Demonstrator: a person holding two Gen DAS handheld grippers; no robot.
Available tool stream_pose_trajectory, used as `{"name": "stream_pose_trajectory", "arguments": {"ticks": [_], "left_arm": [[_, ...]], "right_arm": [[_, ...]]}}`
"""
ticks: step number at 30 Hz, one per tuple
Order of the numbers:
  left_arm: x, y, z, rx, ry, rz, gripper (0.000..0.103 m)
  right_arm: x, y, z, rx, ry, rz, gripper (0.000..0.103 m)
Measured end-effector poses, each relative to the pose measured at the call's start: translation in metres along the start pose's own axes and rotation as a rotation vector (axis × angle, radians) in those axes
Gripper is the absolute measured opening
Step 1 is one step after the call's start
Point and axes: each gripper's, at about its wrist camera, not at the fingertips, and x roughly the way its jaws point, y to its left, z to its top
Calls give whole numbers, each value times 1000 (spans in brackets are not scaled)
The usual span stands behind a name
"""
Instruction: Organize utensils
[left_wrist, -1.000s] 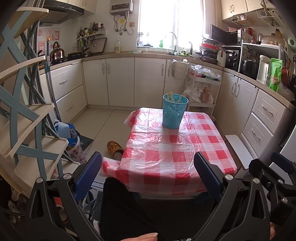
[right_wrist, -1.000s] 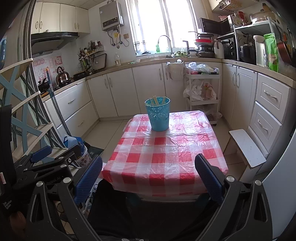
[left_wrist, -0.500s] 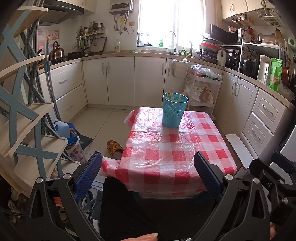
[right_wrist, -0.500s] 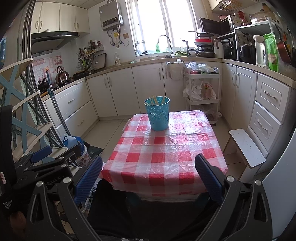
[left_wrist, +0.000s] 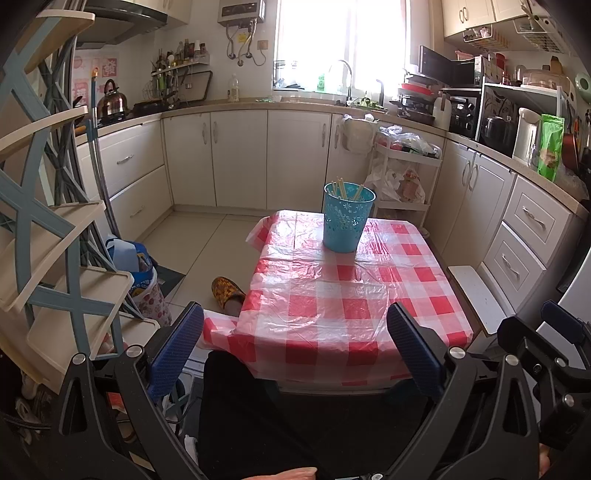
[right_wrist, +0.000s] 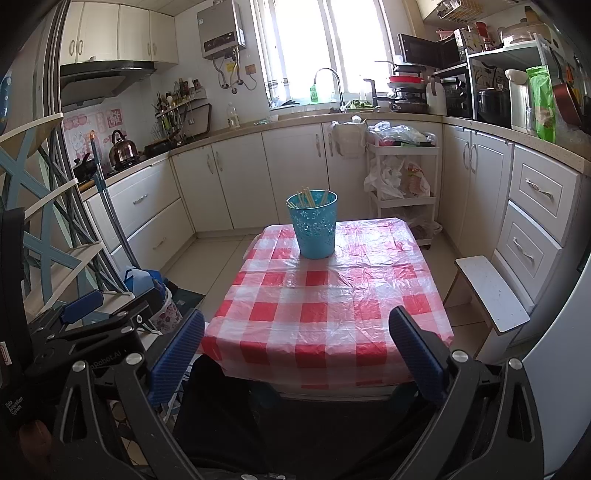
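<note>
A blue perforated cup (left_wrist: 348, 218) (right_wrist: 314, 224) stands upright near the far end of the table with the red-and-white checked cloth (left_wrist: 343, 295) (right_wrist: 332, 295). Several pale chopsticks (left_wrist: 341, 187) (right_wrist: 308, 195) stick out of its top. My left gripper (left_wrist: 295, 349) is open and empty, held back from the table's near edge. My right gripper (right_wrist: 297, 350) is open and empty too, at about the same distance. In the right wrist view the left gripper (right_wrist: 79, 317) shows at the lower left.
A blue-framed shelf rack (left_wrist: 40, 229) stands close on the left, with bags (left_wrist: 136, 266) on the floor beside it. A slipper (left_wrist: 227, 290) lies by the table's left side. A white stool (right_wrist: 491, 291) stands at the right. Cabinets line the walls.
</note>
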Motion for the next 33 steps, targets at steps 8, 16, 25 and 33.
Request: {"name": "stream_pose_trajectory", "arguments": {"ticks": [8, 16, 25, 33], "left_arm": [[0, 0, 0, 1, 1, 1, 95], [0, 0, 0, 1, 0, 1, 95], [-1, 3, 1, -7, -3, 4, 95], [1, 3, 3, -11, 2, -4, 95]], "right_arm": [[0, 0, 0, 0, 1, 0, 96], [1, -1, -1, 0, 1, -2, 96], [0, -4, -3, 0, 2, -4, 96], [1, -7, -6, 1, 8, -5, 96]]}}
